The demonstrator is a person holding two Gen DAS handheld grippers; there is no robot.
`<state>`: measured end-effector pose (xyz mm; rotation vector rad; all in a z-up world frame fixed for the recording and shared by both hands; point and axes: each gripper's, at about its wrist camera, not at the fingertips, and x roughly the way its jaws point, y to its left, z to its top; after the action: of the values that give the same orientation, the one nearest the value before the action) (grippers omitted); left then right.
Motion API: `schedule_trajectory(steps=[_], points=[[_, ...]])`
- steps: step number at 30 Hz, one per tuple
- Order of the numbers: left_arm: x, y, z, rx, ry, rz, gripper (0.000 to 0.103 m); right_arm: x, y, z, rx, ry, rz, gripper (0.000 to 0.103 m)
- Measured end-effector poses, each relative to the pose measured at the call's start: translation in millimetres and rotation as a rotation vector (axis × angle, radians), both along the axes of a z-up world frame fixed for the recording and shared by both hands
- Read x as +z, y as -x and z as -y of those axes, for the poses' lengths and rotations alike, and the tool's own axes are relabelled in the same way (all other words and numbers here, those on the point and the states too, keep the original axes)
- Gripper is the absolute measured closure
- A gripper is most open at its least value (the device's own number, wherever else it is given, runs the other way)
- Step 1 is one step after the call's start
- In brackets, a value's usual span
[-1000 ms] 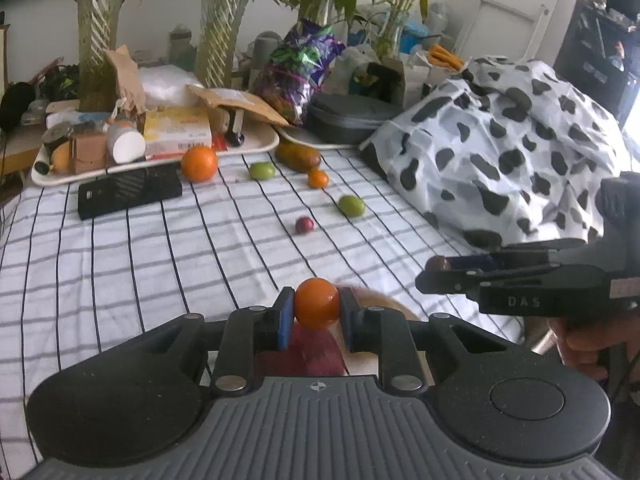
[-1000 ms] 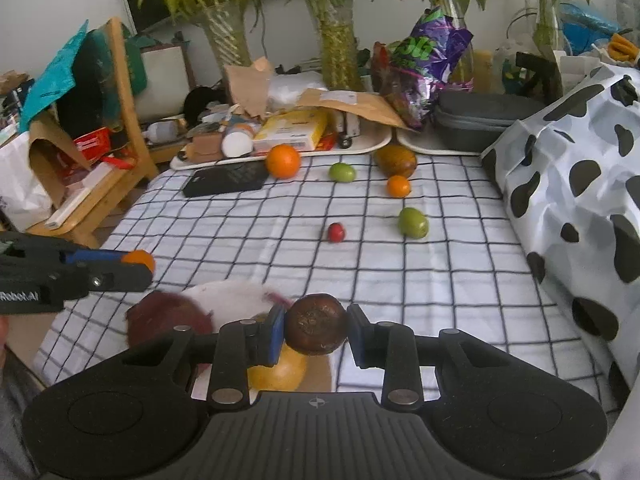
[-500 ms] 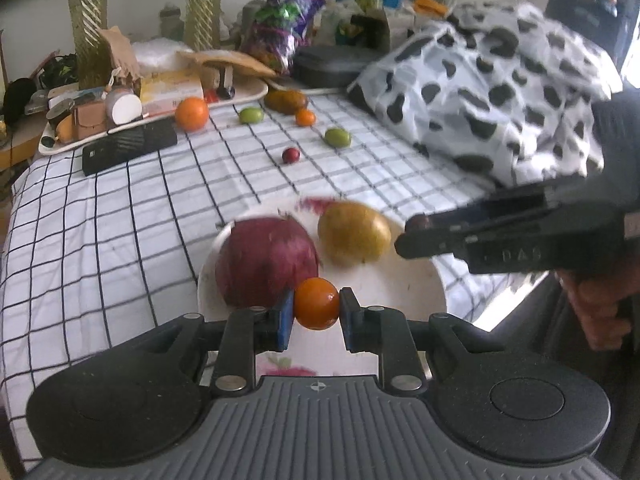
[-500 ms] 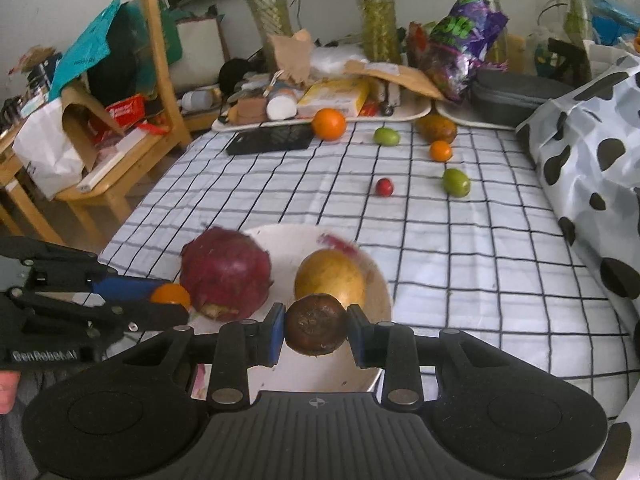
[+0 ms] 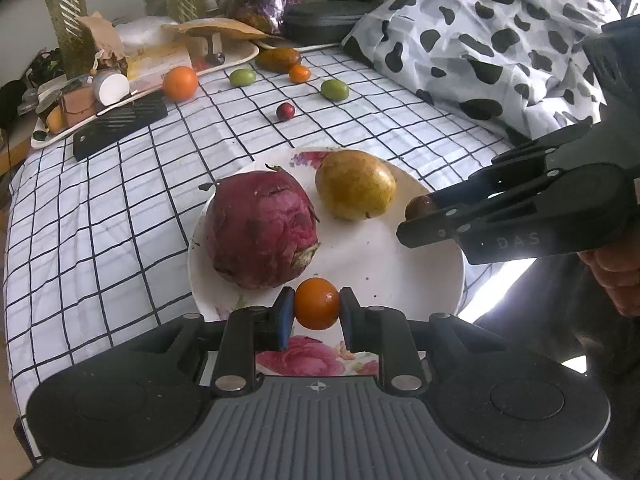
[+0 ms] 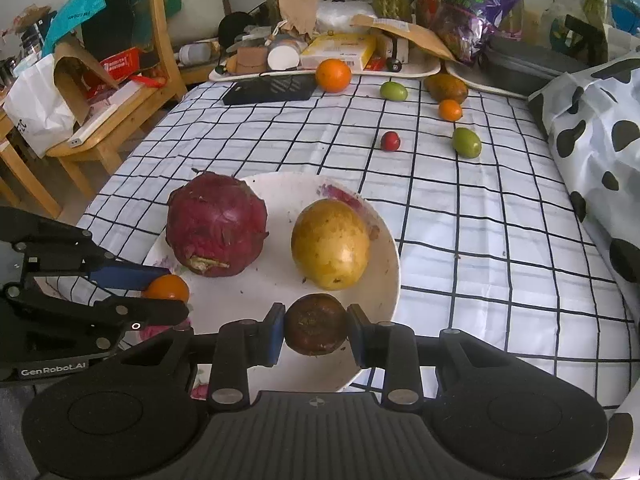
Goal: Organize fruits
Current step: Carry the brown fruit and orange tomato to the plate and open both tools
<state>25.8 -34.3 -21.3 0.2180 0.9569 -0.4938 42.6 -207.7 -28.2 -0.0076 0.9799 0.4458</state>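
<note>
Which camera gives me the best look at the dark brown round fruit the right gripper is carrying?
The right wrist view: the dark brown round fruit sits front and centre, clamped between the right hand-held gripper's blue pads above the white floral plate. The left wrist view shows only a sliver of the fruit at that gripper's tip, mostly hidden by its fingers.

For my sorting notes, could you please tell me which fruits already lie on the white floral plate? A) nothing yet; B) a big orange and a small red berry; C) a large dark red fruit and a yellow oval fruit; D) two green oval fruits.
C: the large dark red fruit and the yellow oval fruit rest on the white floral plate.
</note>
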Motion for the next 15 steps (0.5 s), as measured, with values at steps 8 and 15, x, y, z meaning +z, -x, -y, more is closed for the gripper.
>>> schedule_trajectory(steps=[8,15], points=[[-4,-1,3,-0.009,-0.034,-0.021,0.079,1,1,-6,0.03,0.009,-0.002,0.064],[-8,1,10,-0.031,-0.087,-0.008,0.048,7,1,-1,0.008,-0.012,0.033,0.033]])
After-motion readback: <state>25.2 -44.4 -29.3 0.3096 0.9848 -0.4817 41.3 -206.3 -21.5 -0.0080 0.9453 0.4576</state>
